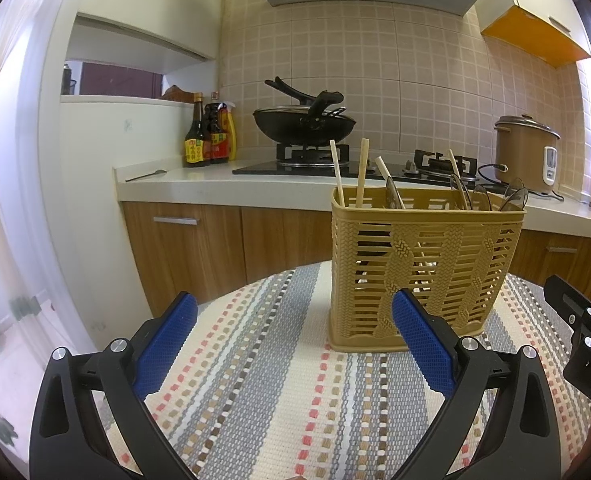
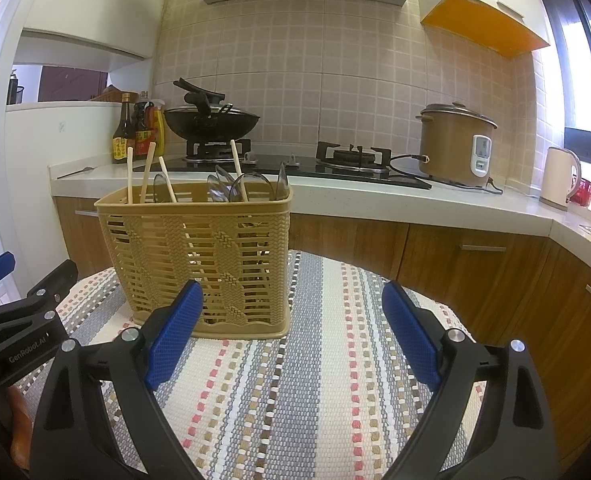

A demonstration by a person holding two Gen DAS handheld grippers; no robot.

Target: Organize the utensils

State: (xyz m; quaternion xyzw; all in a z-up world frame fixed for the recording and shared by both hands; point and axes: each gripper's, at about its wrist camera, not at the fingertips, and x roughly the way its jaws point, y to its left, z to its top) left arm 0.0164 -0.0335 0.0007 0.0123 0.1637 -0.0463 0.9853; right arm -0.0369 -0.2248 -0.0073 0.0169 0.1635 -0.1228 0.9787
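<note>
Kitchen corner, tiled wall, black wok (image 1: 304, 122) on the hob, brown rice cooker (image 2: 457, 146) on the pale counter. Nearer me, a round table under a striped woven cloth (image 2: 315, 380).

Tan slatted plastic utensil basket (image 1: 425, 268) stands upright on the cloth, towards the far edge. Inside: pale wooden chopsticks (image 1: 361, 172) leaning at mixed angles, most on the left side, one on the right; dark translucent spoons (image 2: 251, 186) bunched on the right, bowls up. Whether a divider splits the basket, I cannot tell.

My left gripper (image 1: 293, 344), blue pads spread wide, holds nothing; it sits low over the cloth, basket just beyond its right pad. My right gripper (image 2: 291, 336), also spread and empty, has the basket just ahead of its left pad. Each shows at the edge of the other's view.

No loose utensils visible on the cloth. Judgement: either the sorting is near done, or I am at the step of regrouping what sits in the basket. Likely next move: pinch the stray chopstick near its top and lift it straight up clear of the spoons, with the other gripper ready to steady the light basket against tipping
</note>
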